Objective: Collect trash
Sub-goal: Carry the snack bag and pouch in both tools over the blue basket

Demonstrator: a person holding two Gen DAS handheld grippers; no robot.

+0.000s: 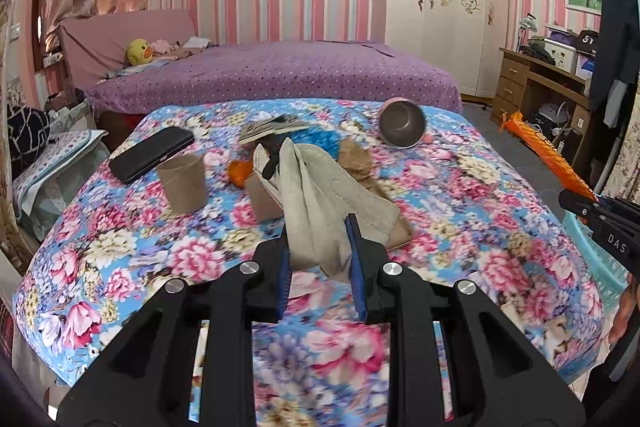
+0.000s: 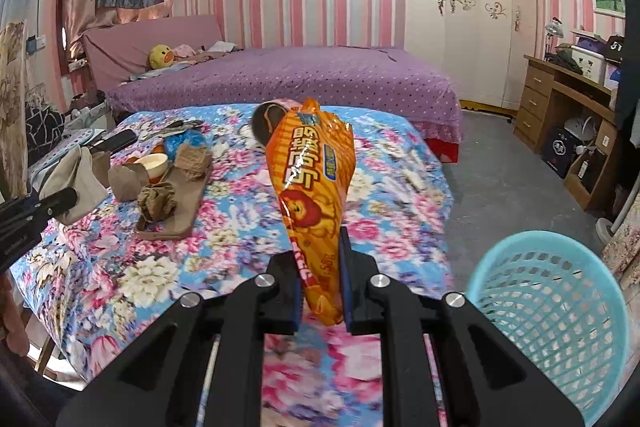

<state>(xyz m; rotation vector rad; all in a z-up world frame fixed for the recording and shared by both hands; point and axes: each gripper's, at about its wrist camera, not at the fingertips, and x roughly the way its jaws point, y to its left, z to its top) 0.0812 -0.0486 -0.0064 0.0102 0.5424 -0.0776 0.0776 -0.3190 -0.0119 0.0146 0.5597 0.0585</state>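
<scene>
My left gripper is shut on a beige cloth face mask and holds it above the floral-covered table. The mask also shows in the right wrist view. My right gripper is shut on an orange snack bag, held upright over the table's right side. The bag also shows in the left wrist view. A light blue mesh basket stands at the lower right, beside the table.
On the table lie a brown paper cup, a black phone, a tipped pink metal cup, crumpled brown paper on a brown tray, and a blue scrubber. A purple bed is behind, a wooden desk at right.
</scene>
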